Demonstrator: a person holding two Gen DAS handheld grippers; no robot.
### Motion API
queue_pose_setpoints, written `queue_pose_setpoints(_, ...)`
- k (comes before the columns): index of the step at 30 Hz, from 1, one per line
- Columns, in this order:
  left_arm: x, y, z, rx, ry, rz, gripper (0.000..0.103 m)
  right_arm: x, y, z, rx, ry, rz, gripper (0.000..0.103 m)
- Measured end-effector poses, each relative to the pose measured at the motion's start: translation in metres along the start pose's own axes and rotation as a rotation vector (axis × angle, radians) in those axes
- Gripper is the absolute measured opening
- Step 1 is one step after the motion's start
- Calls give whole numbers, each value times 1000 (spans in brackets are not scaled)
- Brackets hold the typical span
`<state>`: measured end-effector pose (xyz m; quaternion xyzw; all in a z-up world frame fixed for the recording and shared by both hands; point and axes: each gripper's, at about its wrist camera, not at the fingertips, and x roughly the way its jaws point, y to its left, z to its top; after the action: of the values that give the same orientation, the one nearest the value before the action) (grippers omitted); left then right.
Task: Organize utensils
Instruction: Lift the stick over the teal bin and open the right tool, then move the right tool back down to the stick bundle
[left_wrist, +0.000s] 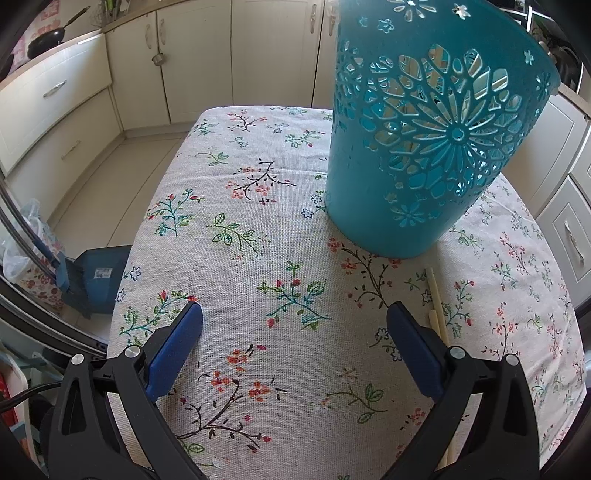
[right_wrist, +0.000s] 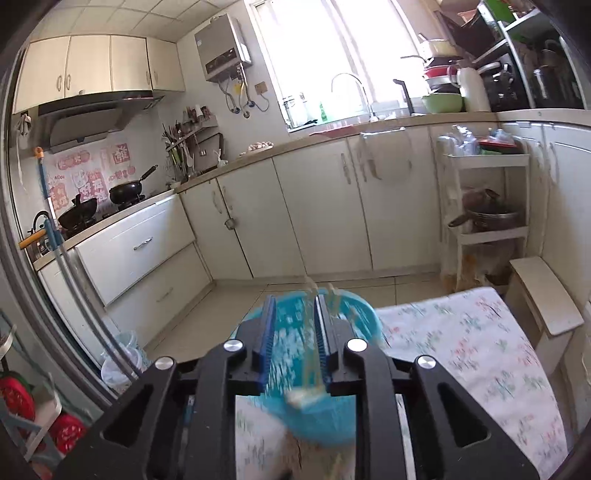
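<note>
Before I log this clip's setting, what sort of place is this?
A home kitchen: woks on the stove, a sink faucet by the window, cream cabinets, and a cloth-covered table.

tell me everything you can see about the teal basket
The basket is a tall teal plastic holder, tapering to a narrower base, its wall pierced with a large flower cutout and smaller blossoms. It stands on the floral tablecloth, near the far right of the table. Pale sticks, likely chopsticks, show through the holes. More chopsticks lie on the cloth just in front, apart from it. From the right wrist view it is blurred, below the right claw. No claw touches it.
</note>
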<state>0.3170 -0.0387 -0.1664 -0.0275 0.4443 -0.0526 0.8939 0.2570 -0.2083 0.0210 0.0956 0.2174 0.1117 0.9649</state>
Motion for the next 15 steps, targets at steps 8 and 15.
queue_pose_setpoints(8, -4, 10, -1, -58, -18, -3, 95, -2, -35, -112, 78, 363, -73, 22)
queue_pose_setpoints(15, -4, 13, -1, -66, -21, -5, 95, 35, -32, -137, 52, 467, -73, 22)
